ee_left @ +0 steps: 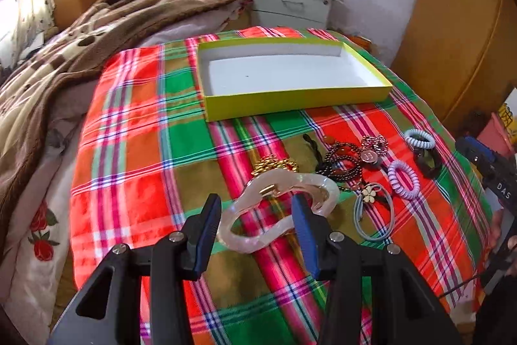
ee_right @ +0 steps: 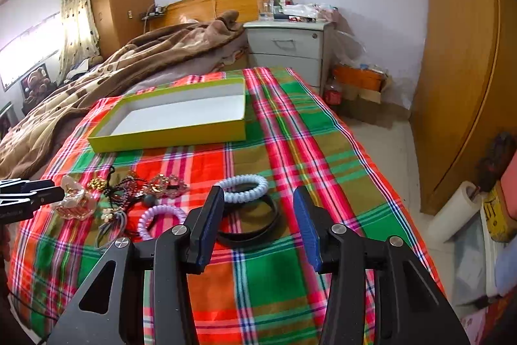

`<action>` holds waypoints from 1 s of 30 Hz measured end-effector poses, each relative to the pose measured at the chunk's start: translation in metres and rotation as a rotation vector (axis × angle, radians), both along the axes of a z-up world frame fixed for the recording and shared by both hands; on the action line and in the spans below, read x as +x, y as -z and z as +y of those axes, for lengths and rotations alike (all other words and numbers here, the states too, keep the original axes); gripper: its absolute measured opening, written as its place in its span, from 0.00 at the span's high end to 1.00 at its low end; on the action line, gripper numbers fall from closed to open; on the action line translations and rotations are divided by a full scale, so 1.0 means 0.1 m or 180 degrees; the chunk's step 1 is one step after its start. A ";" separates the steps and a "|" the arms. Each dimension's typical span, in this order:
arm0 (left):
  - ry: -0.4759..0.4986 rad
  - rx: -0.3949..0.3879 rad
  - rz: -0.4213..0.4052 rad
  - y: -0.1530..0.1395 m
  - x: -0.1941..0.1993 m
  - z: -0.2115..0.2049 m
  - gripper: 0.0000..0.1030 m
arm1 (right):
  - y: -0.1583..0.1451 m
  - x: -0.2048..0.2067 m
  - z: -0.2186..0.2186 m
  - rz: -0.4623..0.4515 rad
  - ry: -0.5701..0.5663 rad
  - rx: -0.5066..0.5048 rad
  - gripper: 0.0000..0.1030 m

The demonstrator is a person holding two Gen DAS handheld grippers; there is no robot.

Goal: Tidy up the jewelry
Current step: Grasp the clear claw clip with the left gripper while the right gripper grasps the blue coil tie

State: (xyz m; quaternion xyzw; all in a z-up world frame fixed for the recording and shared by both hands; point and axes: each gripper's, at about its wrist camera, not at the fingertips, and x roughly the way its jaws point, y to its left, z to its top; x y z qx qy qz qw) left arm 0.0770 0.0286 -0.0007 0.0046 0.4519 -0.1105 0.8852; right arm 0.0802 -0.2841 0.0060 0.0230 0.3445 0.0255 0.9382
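1. Pearly pink plastic forms the wavy hair claw [ee_left: 278, 209], which lies on the plaid cloth [ee_left: 135, 151] between the fingers of the left tongs [ee_left: 255, 222]; those tongs stand wide open around it, and whether either finger touches it I cannot tell.
2. Right tongs [ee_right: 258, 215] also stand wide open and hold nothing, hovering over a black band [ee_right: 258, 231] on the cloth.
3. Just beyond the black band, touching it, lies a pale blue spiral hair tie [ee_right: 244, 188]; a lilac spiral hair tie [ee_right: 160, 220] lies to its left.
4. Near the claw sit a gold bead cluster [ee_left: 274, 165], a tangle of dark beaded bracelets [ee_left: 339, 160], and a grey-blue elastic [ee_left: 374, 215] with a small flower charm [ee_left: 368, 193].
5. A yellow-green box [ee_left: 290, 99] with a white inside sits open on the cloth behind the jewellery, well apart from it, holding nothing.
6. The cloth covers the foot of a bed; a brown blanket [ee_left: 80, 54] is heaped to the left, and a grey nightstand [ee_right: 287, 50] stands beyond.
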 end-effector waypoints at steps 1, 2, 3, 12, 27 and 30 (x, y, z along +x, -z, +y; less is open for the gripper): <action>-0.0005 0.0027 0.0008 0.01 0.02 -0.01 0.54 | 0.01 0.01 -0.01 0.0018 -0.0006 0.0018 0.56; 0.0003 0.0115 0.0009 0.01 0.04 -0.03 0.54 | 0.02 0.02 -0.03 0.0036 -0.0018 0.0048 0.55; 0.0037 0.0210 0.0009 0.02 0.06 -0.06 0.54 | 0.03 0.04 -0.05 0.0064 -0.0022 0.0080 0.55; 0.0174 0.0202 0.0109 0.06 0.20 -0.09 0.54 | 0.05 0.25 -0.26 0.0251 -0.0027 0.0285 0.55; -0.0241 -0.0113 0.0263 0.19 0.19 0.21 0.87 | 0.13 0.74 -0.36 0.0712 -0.0326 0.0731 0.55; -0.0268 -0.0147 0.0255 0.20 0.17 0.23 0.87 | 0.19 0.82 -0.32 0.0826 -0.0381 0.0746 0.55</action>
